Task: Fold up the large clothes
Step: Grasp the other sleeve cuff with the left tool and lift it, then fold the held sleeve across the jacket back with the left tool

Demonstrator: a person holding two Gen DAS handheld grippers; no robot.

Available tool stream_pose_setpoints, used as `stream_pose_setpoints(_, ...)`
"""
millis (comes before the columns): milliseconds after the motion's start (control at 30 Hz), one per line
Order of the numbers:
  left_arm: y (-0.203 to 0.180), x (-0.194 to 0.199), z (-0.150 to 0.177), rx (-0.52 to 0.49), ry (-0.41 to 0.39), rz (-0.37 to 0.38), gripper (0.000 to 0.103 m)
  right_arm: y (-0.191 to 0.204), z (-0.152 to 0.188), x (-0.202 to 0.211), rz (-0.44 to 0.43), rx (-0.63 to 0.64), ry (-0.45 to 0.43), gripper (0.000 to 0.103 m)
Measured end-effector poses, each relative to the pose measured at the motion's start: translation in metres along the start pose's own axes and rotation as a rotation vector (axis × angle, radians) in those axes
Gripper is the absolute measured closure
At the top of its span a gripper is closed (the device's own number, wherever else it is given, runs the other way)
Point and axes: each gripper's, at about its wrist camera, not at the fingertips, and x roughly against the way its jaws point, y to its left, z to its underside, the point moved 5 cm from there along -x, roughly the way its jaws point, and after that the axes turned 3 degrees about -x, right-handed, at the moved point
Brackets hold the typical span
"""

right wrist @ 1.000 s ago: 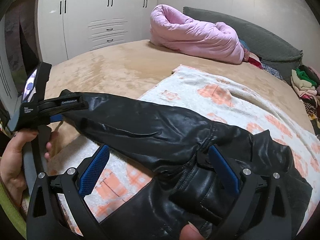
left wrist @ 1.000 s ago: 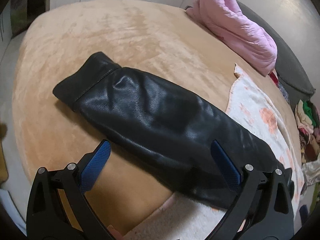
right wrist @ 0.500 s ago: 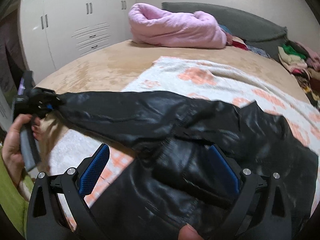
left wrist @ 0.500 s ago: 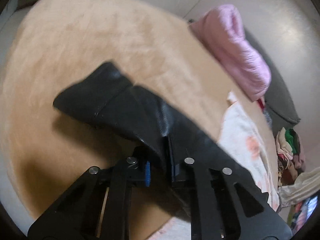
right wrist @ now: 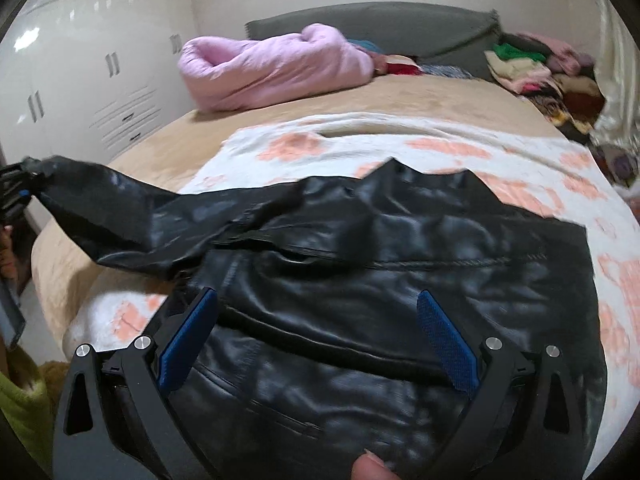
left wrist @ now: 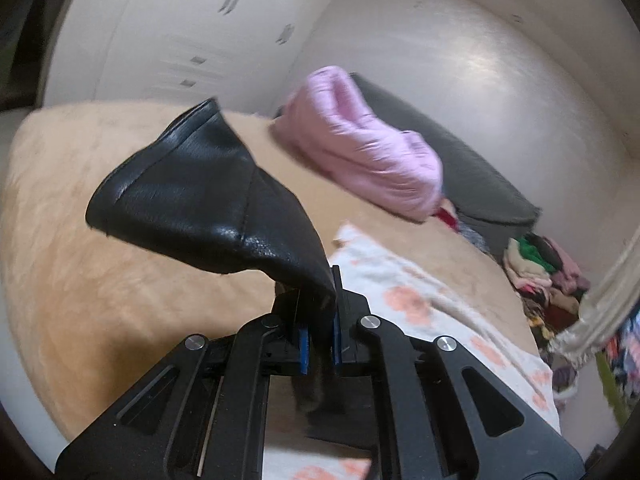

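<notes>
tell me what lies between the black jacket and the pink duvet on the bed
In the right wrist view, between the black jacket and the pink duvet: a white blanket with orange patches, then bare tan bed cover.

The jacket [right wrist: 400, 272] lies on a blanket [right wrist: 440, 148] on the bed [right wrist: 420, 96], a quilt [right wrist: 272, 68] behind.

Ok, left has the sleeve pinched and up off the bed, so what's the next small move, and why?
Probably swing the left gripper across to lay the sleeve over the jacket body. It is shut on the sleeve near the cuff, the body lies flat on the blanket, and the right gripper hovers open above it.
</notes>
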Motion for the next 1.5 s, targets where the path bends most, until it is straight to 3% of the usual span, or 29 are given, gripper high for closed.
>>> stream_pose_setpoints(267,-0.114,0.029,0.000,-0.202,-0.032,0.153,0.101,-0.056,0.002,0.026,0.018,-0.120,-0.045,0.004)
stream_pose_setpoints(467,-0.186,0.032,0.022,-0.308,-0.001,0.266,0.101,-0.100,0.002,0.052,0.060,-0.205,-0.088,0.004)
stream_pose_setpoints(600,-0.227,0.025,0.055,-0.386,0.085,0.349,0.101,-0.133,0.005,0.070,0.086,-0.278,-0.122,0.004)
stream_pose_setpoints(833,-0.266,-0.004,0.121,-0.485,0.239,0.456,0.101,-0.185,0.014,0.098,0.148,-0.375,-0.151,0.004)
stream_pose_setpoints(1100,-0.281,-0.041,0.227,-0.678,0.440,0.451,0.101,-0.229,0.029,0.110,0.169,-0.481,-0.157,0.004)
stream_pose_setpoints(1367,-0.272,-0.046,0.282,-0.874,0.506,0.390,0.091,-0.223,0.034,0.095,-0.022,-0.556,-0.098,0.004)
stream_pose_setpoints(1500,-0.265,-0.041,0.304,-0.933,0.516,0.386,0.075,-0.208,0.037,0.068,-0.204,-0.638,-0.007,0.007)
